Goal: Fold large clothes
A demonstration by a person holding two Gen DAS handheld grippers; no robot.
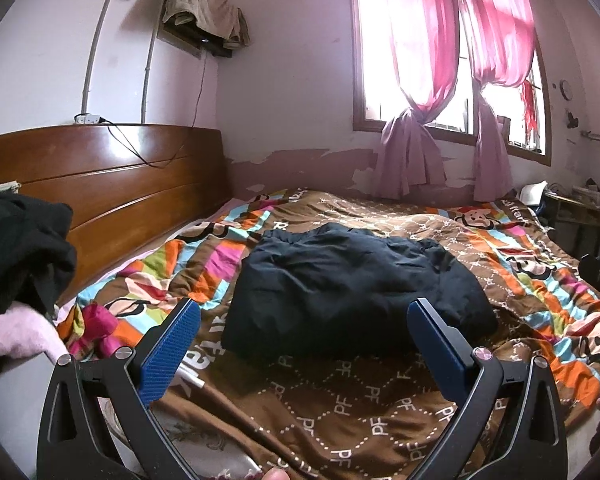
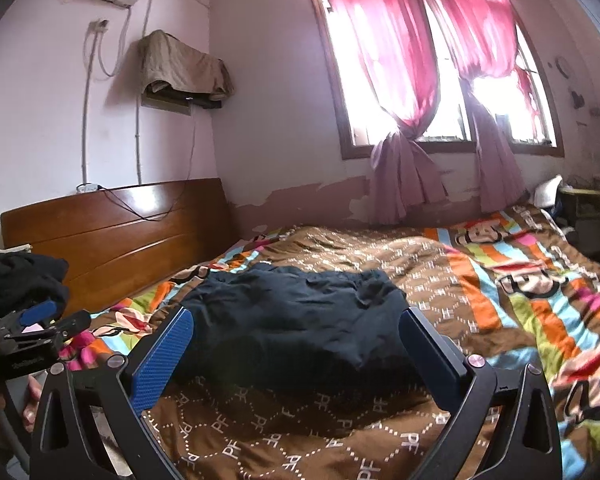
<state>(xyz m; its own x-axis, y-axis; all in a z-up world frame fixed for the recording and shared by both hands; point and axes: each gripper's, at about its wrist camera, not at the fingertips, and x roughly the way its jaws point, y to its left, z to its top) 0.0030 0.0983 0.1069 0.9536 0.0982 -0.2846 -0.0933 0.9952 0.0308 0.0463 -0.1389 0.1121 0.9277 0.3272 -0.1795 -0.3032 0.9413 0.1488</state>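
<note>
Big bed fills the room, covered w/ a brown quilt (image 1: 340, 412) printed in "PF" letters, bright stripes & cartoon monkey faces. Wooden headboard (image 1: 112, 184) on the left, window w/ pink curtains (image 1: 440, 52) on the far wall, tied in knots low down. A tan cloth (image 1: 204, 8) is draped over a wall shelf, far left.

Mid-bed lies the dark navy garment (image 1: 352, 288), bunched into a rough folded bundle, resting on the quilt, nothing touching it. Left, near the headboard, a heap of black clothes (image 1: 16, 248) sits on top of smth pink & fluffy (image 1: 16, 332).

Left gripper (image 1: 304, 316): jaws spread wide, blue pads apart, empty, held just short of the garment's near edge. Right gripper (image 2: 296, 324): same, wide apart, holding nothing, garment's near edge showing between its fingers but not pinched. From the right view the left gripper shows at the far left edge, close to the black heap.
</note>
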